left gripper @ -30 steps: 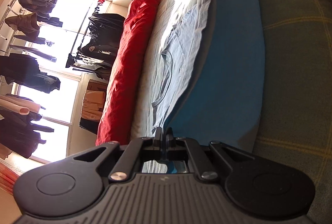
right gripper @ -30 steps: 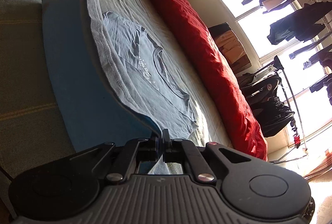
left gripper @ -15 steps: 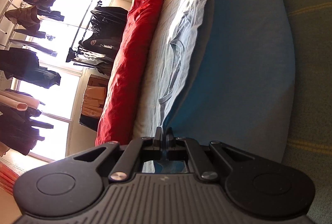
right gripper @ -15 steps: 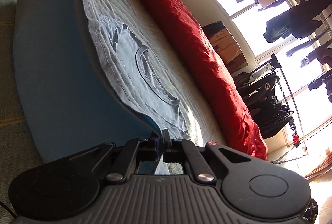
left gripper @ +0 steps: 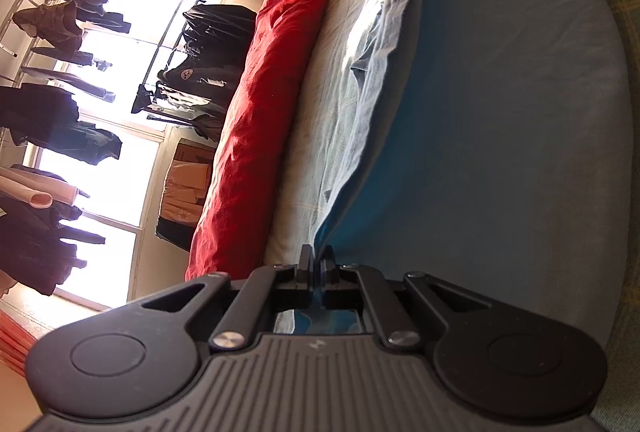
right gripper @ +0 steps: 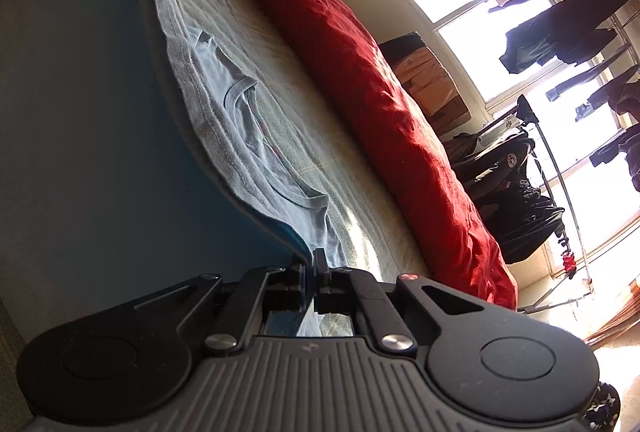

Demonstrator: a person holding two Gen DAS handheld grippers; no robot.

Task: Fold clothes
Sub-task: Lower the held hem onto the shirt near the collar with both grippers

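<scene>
The left gripper is clamped on one corner of a blue T-shirt, a thin edge of cloth pinched between the closed fingers. The right gripper is clamped the same way on the opposite corner, and each gripper can be picked out at the far end of the other's view. Between the two, the hem is held raised and stretched in a shallow curve, and the lower half of the T-shirt is turned up so that its darker side faces out. The upper half, with the neckline, is seen lying flat on the bed.

The cloth is judged light, soft and limp: it sags in the middle of the span and wrinkles along the fold. Nothing fragile is involved, but thin jersey can slip from a pinch, so the corners at the hem seam, where the cloth is doubled, are judged the soundest places to hold. The span is best kept taut and level so that the edge comes down square.

The bed is covered with a pale, faintly checked sheet, wide and flat. A long red quilt is rolled along the far side. Beyond it, a cardboard box, a rack of dark clothes and bright windows are seen.
</scene>
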